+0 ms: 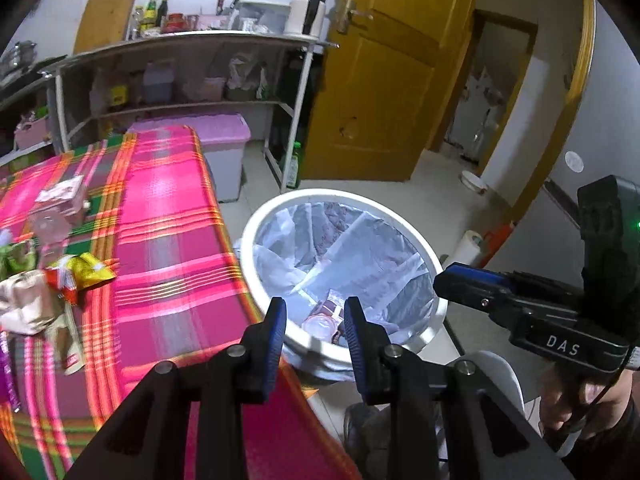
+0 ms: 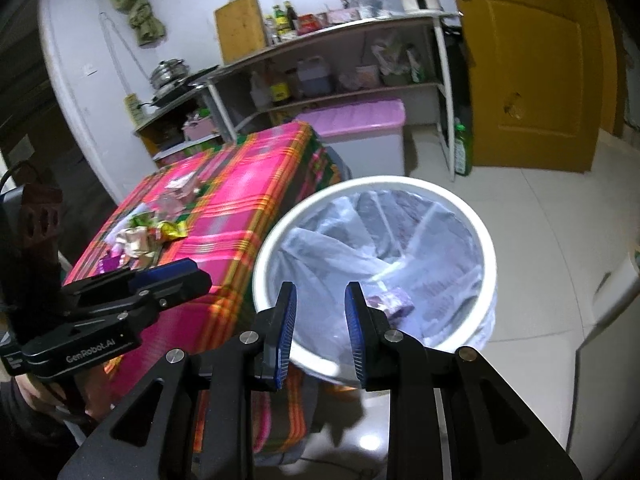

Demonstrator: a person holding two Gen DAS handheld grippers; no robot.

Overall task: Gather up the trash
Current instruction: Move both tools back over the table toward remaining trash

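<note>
The left gripper [image 1: 315, 312] is being held over the near rim of the bin [image 1: 256, 240]. Its fingers are being kept apart, and nothing is being gripped between them. The right gripper [image 2: 321, 300] is likewise being held at the bin's near rim, its pads being kept apart with a clear gap, and nothing is being clamped there either.

In the left view the bin is being seen at 12 o'clock from the fingertips, on the floor just beside the table's edge. It is being lined by a pale bag [image 1: 360, 248]. Some trash [image 1: 322, 322] is being shown at the bottom of the bag; in the right view a purple packet [image 2: 394, 300] is being seen there, at 1 o'clock from the fingertips.

The table is being covered by a pink plaid cloth [image 1: 168, 200]. More trash, a pile of wrappers [image 1: 76, 272], is being left on that cloth, at 9 o'clock from the left gripper and well apart from the bin. A clear cup [image 1: 50, 226] and a pink carton [image 1: 64, 196] are being shown just beyond the pile, at 10 o'clock.

A shelf [image 1: 192, 36] with bottles and a yellow door [image 1: 380, 100] are being seen behind.
</note>
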